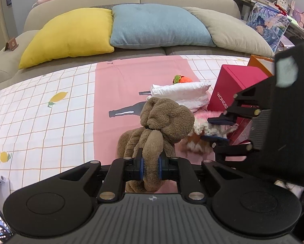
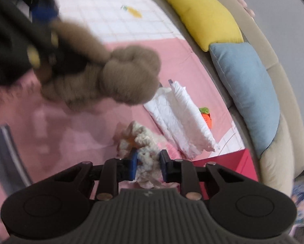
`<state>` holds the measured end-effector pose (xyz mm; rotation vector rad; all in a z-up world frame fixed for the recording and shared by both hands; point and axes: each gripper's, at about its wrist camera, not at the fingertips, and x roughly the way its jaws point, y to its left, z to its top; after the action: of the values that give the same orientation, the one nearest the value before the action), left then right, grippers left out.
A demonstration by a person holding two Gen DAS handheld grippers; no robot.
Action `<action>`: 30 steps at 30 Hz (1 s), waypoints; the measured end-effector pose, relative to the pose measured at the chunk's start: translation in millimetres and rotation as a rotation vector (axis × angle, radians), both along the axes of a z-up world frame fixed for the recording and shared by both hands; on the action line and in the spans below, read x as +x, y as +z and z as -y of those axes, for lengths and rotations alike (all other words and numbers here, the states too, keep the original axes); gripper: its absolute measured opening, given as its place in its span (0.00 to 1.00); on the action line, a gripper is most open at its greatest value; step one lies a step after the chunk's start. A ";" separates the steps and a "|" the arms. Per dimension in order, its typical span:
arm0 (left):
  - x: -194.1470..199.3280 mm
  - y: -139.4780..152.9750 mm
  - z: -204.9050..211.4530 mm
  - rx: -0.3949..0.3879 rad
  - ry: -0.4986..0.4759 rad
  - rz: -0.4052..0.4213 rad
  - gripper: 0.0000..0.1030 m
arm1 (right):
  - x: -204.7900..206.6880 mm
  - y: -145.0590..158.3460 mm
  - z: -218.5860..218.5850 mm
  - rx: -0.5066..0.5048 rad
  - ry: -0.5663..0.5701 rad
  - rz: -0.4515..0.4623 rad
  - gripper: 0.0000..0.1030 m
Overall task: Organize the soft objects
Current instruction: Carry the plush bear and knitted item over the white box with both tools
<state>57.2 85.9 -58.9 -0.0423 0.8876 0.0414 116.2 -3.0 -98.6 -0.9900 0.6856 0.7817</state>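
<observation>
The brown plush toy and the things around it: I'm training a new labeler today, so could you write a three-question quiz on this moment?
1. True or false: the left gripper is shut on the brown plush toy.
2. What lies between the right gripper fingers: A) orange knitted toy, B) cream fluffy toy, C) white padded pack?
3. Fill in: the middle pillow is ____.

Key: 1 true; 2 B; 3 blue.

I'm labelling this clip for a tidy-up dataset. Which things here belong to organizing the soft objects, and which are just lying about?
Part of the job:
brown plush toy, held by the left gripper
fluffy white toy, between the right gripper fingers
white padded pack
small orange knitted toy
red box

Lying about:
yellow cushion
blue cushion
beige cushion
</observation>
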 end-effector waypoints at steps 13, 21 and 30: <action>-18.8 14.9 18.2 -0.077 0.019 -0.032 0.14 | -27.9 58.8 63.4 0.359 -0.287 -0.299 0.10; -33.8 22.5 39.3 -0.126 -0.006 -0.055 0.14 | -46.2 65.2 103.4 0.418 -0.367 -0.334 0.10; -42.1 52.7 61.8 -0.205 -0.049 -0.003 0.14 | -49.5 86.8 134.2 0.509 -0.425 -0.265 0.10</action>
<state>15.2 24.1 -6.2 -0.2118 0.8931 -0.0957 66.7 -137.2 -11.8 -0.2645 0.8357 0.6654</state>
